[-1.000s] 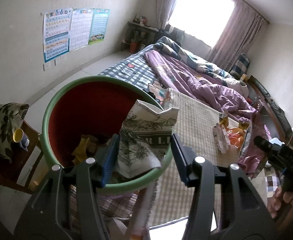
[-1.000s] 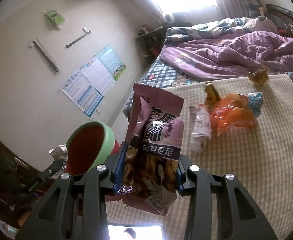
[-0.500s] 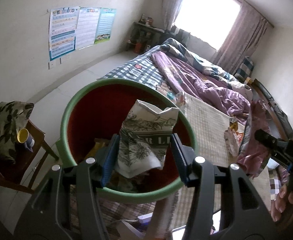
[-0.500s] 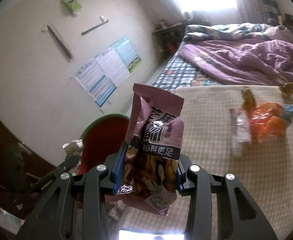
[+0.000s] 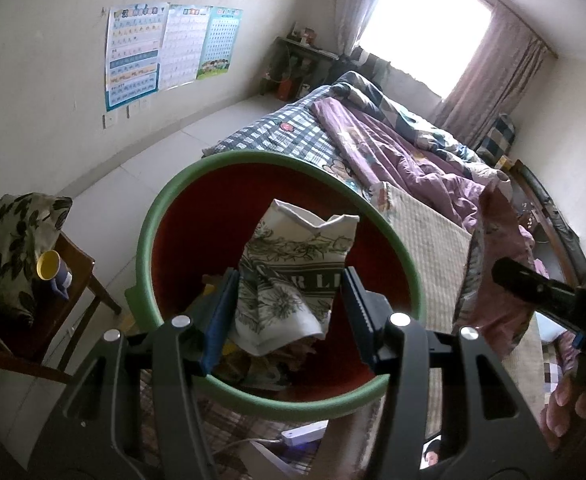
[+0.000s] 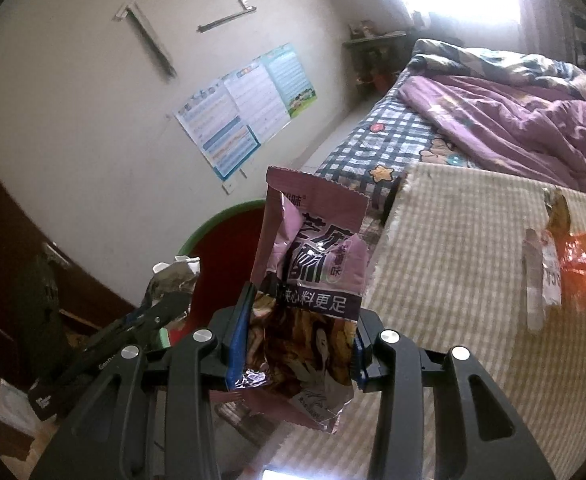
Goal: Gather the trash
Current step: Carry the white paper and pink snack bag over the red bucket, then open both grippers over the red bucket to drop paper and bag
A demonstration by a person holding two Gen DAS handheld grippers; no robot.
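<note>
The step in hand is the drop-off: both claws carry trash and the bin is the target. In the left wrist view the left claw [image 5: 289, 312] sits at lower centre, directly over the bin [image 5: 145, 240], a red tub with a green rim that fills the middle of the frame. Its jaws look parted: the floral wrapper [image 5: 293, 276] touches the left pad, but a gap shows at the right one, so the wrapper seems to be released or barely held. Other scraps lie in the bin bottom, too jumbled to count.

In the right wrist view the right claw [image 6: 299, 336] at lower centre is clamped on a purple snack bag [image 6: 313, 264], with the bin's rim at centre left, beside the bag and not under it.

Next, I judge, the left claw needs only to let the wrapper fall and pull clear; the right claw must then swing left over the bin's mouth before opening.

Count: two claws, one bin, two pieces in hand. On the bed mat [image 6: 453, 240], at the right edge of the frame, about three more pieces lie: a clear wrapper [image 6: 537, 280], an orange bag [image 6: 585, 260] and a brownish scrap [image 6: 557, 208].
</note>
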